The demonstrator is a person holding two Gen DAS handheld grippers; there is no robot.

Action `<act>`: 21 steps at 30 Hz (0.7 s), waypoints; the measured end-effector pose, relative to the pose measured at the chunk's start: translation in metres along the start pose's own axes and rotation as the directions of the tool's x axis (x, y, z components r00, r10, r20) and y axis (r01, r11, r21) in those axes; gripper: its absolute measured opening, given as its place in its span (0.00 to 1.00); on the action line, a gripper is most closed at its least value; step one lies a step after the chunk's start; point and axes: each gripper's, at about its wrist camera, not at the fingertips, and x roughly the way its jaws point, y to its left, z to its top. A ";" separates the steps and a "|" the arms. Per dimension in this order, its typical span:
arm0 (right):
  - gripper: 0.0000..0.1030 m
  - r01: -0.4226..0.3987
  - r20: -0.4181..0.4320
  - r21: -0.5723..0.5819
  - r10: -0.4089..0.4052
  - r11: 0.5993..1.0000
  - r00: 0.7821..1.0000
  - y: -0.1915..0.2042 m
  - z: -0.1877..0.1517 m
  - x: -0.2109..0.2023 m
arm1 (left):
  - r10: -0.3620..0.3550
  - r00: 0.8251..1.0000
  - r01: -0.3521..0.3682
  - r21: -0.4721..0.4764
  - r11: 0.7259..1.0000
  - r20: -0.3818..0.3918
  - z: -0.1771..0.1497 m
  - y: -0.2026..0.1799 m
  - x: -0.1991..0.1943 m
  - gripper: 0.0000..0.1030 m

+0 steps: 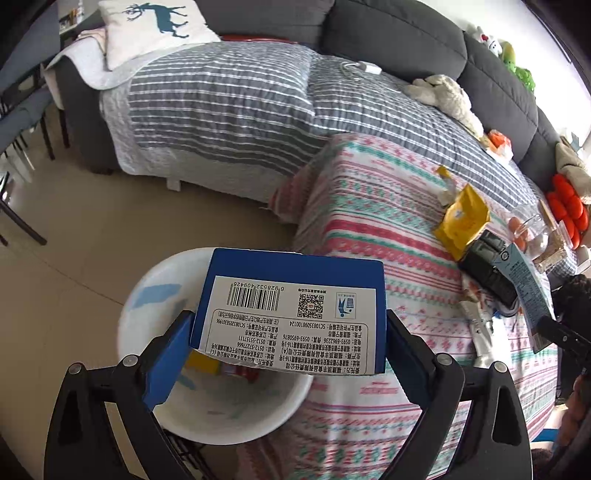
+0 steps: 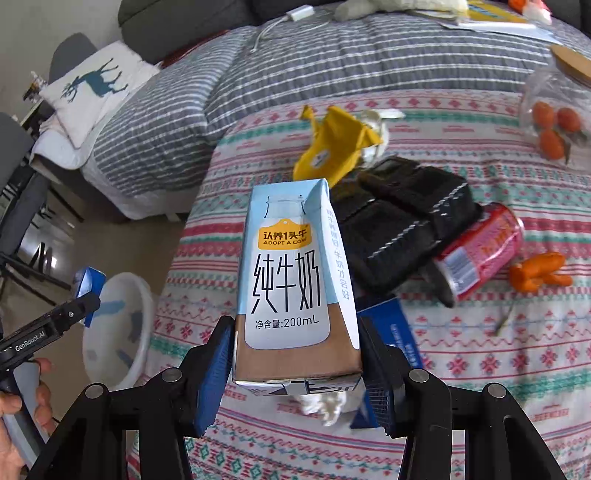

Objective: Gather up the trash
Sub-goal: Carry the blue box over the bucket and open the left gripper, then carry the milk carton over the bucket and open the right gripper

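In the left wrist view, the left gripper (image 1: pixel 290 332) fills the bottom of the frame. Its two blue pads are clamped on a blue box (image 1: pixel 291 310), one pad on each side. The box shows its white back with a barcode and small print. Right under the box sits a white trash bin (image 1: pixel 147 295) on the floor, at the lower left. Some bits of trash lie inside it.

Just right of the bin is a table with a striped pink and green cloth (image 1: pixel 369 221). Farther along the cloth, at the right of the frame, lie a yellow wrapper (image 1: pixel 461 221) and a black tray (image 1: pixel 487 266).

In the right wrist view, the right gripper (image 2: pixel 297 354) is at the bottom middle. Its pads squeeze a milk carton (image 2: pixel 291 280), which stands upright between them. The carton is light blue and brown with a white bottle picture. Behind it on the cloth lie the black tray (image 2: pixel 406 221), a red can (image 2: pixel 484 247) on its side, and an orange peel (image 2: pixel 535 273). The yellow wrapper (image 2: pixel 332 147) is a bit farther up. A clear jar (image 2: pixel 554 110) with small oranges sits at the upper right.

At the far top of both views is a gray sofa with a striped blanket (image 1: pixel 240 103) and a white deer pillow (image 1: pixel 151 26).
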 end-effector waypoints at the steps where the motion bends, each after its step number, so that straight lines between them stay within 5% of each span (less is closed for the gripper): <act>1: 0.55 -0.002 -0.005 -0.009 0.002 1.000 1.000 0.005 0.000 0.004 | 0.009 1.000 -0.009 0.000 1.000 0.000 -0.001 0.005 0.000 0.95; 21: 0.55 -0.102 -0.101 -0.168 0.086 0.981 0.991 0.101 -0.020 0.059 | 0.154 0.988 -0.154 -0.035 0.987 -0.001 -0.025 0.087 -0.030 0.99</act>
